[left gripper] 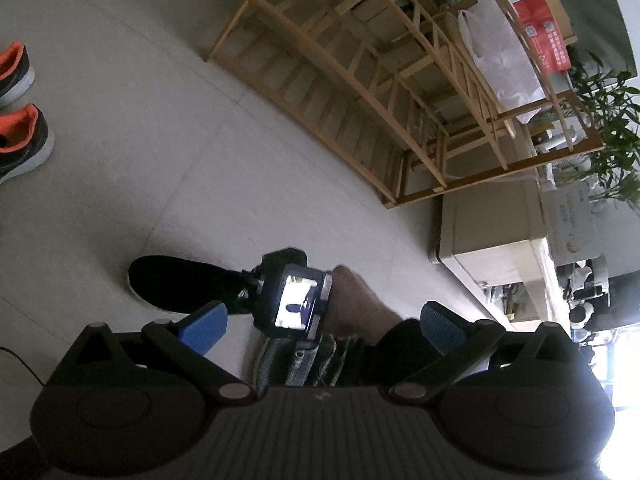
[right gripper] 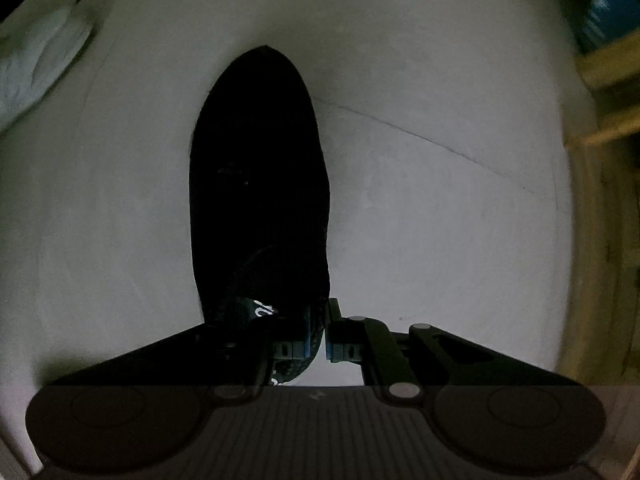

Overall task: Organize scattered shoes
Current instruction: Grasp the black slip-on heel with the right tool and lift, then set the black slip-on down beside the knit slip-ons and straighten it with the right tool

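A black shoe (right gripper: 260,180) lies on the pale tiled floor, toe pointing away. My right gripper (right gripper: 319,338) is shut on the rim of its heel opening, one blue pad inside and one outside. In the left wrist view the same black shoe (left gripper: 180,284) lies low on the floor with the right gripper (left gripper: 250,286) pinching its heel end. My left gripper (left gripper: 324,328) hovers open above this, its blue pads (left gripper: 204,326) wide apart and holding nothing. Two black-and-orange sneakers (left gripper: 22,136) stand side by side at the left edge.
A slatted wooden shoe rack (left gripper: 360,92) stands behind, with plastic bags on its upper shelves. The person's leg (left gripper: 360,304) and a worn grey shoe (left gripper: 304,360) sit just below the left gripper. A white bundle (right gripper: 36,72) lies at far left. A beige cabinet (left gripper: 492,220) and a plant stand right.
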